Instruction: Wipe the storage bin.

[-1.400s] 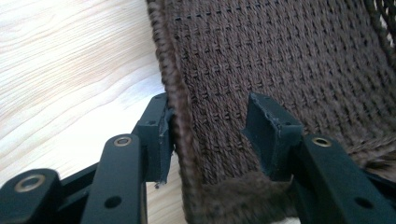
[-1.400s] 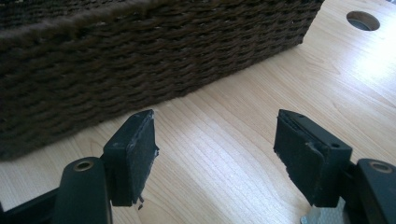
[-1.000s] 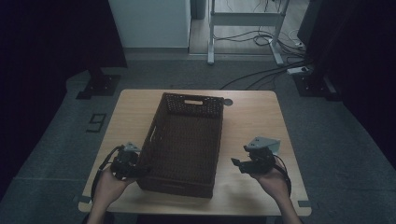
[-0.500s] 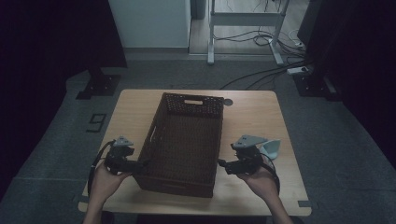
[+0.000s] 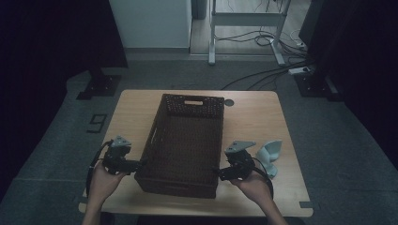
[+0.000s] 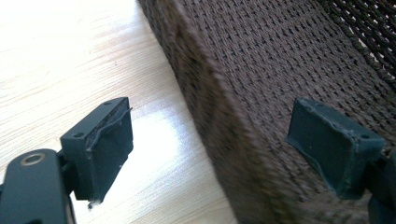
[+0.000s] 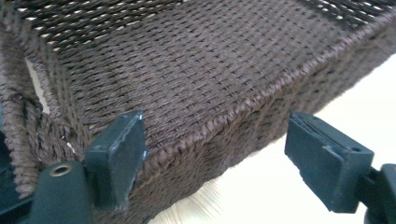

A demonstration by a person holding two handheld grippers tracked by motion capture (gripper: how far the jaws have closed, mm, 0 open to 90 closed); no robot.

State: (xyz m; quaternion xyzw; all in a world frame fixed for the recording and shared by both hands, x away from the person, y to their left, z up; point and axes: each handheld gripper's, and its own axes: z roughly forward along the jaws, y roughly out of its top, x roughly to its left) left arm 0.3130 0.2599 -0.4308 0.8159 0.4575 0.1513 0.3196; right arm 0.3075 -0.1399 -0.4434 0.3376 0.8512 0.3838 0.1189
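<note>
High view: the left gripper (image 5: 136,165) and right gripper (image 5: 220,172) flank the woven basket's (image 5: 185,140) near end, each straddling a side wall with jaws just opened wide, gripping nothing, apparently ready to clamp.

Brown wicker basket (image 7: 210,79) between parted jaws

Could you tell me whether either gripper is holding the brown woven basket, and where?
Nothing is held: both the left gripper and right gripper straddle the brown woven basket's side rims, open.
</note>
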